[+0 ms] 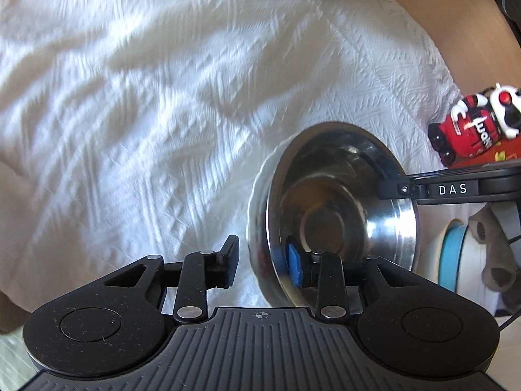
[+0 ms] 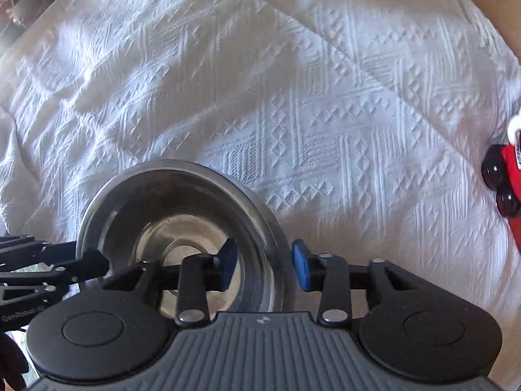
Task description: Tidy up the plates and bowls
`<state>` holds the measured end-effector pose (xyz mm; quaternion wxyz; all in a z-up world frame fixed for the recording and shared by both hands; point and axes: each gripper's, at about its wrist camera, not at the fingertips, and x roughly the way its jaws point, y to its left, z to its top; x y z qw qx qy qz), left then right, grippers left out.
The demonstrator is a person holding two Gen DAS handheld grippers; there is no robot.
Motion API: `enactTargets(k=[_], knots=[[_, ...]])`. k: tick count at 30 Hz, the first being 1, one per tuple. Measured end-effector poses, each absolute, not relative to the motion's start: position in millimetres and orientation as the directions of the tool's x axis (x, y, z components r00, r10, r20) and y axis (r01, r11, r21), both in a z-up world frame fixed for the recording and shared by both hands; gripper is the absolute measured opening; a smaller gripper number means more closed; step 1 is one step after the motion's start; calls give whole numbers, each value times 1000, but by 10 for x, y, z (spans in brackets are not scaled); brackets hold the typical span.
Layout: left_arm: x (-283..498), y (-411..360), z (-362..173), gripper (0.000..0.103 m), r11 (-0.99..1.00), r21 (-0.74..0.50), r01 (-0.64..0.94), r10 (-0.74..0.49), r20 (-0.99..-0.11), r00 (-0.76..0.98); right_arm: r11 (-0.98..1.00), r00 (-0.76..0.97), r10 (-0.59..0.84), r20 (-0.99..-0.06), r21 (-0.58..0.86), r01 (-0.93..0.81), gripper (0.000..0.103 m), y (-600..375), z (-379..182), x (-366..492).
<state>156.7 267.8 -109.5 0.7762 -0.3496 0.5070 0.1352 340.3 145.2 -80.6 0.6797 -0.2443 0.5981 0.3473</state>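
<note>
The shiny metal bowl (image 2: 176, 228) sits on the white bedspread (image 2: 293, 81), hard, light and slippery, its thin rim best to pinch, with the left tongs (image 1: 260, 260) and right tongs (image 2: 265, 267) each part-open astride it, not squeezing.

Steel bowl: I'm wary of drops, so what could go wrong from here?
The steel bowl is slick; the right gripper and left gripper straddle its rim with jaws open, so a pinch may slip. It sits on a white dish on a soft quilt, so the stack could tip.
</note>
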Motion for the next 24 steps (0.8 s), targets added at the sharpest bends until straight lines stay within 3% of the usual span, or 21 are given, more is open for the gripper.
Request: enactTargets(k=[13, 24], knots=[[1570, 2773, -1287, 29, 627, -517, -583, -221, -836, 503, 661, -21, 123, -992, 97, -744, 43, 1470, -1018, 3476], [1813, 2986, -1265, 36, 655, -496, -570, -233, -850, 472, 703, -19, 127, -992, 104, -704, 48, 1455, -1023, 3438]])
